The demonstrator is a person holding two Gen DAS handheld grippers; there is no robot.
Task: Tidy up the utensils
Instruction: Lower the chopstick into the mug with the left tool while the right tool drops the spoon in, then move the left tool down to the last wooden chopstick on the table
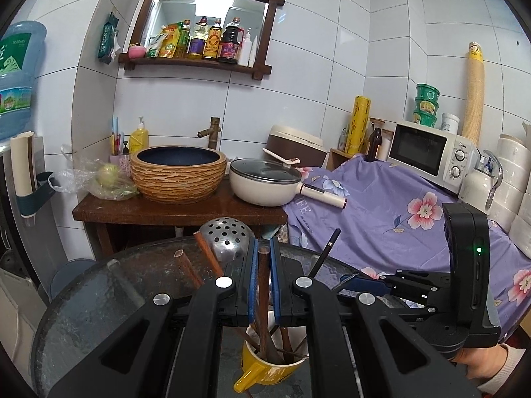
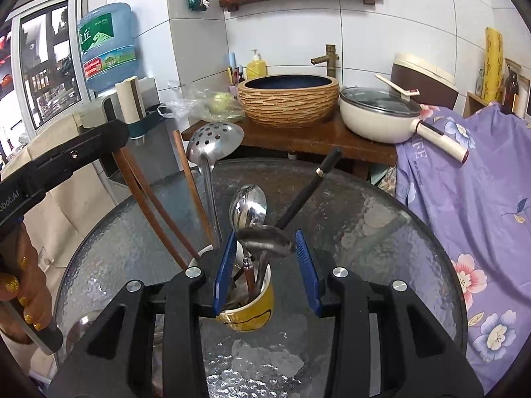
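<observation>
Left hand-held gripper (image 1: 262, 285) is clamped tight on a wooden utensil handle (image 1: 264, 298), keeping it upright over the yellow mug (image 2: 247, 308) near the middle of the round glass table (image 2: 381, 232). Right hand-held gripper (image 2: 267, 265) sits partly open around a metal spoon (image 2: 265, 237), not pinching it, so probably a drop-in.

Yellow mug (image 2: 252, 305) upright on glass, crammed with utensils (image 2: 212, 162).

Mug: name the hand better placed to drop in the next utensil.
Left. The left tongs are shut on a wooden stick whose lower end is already inside the mug. The right tongs stand open around a spoon that sits in it.
</observation>
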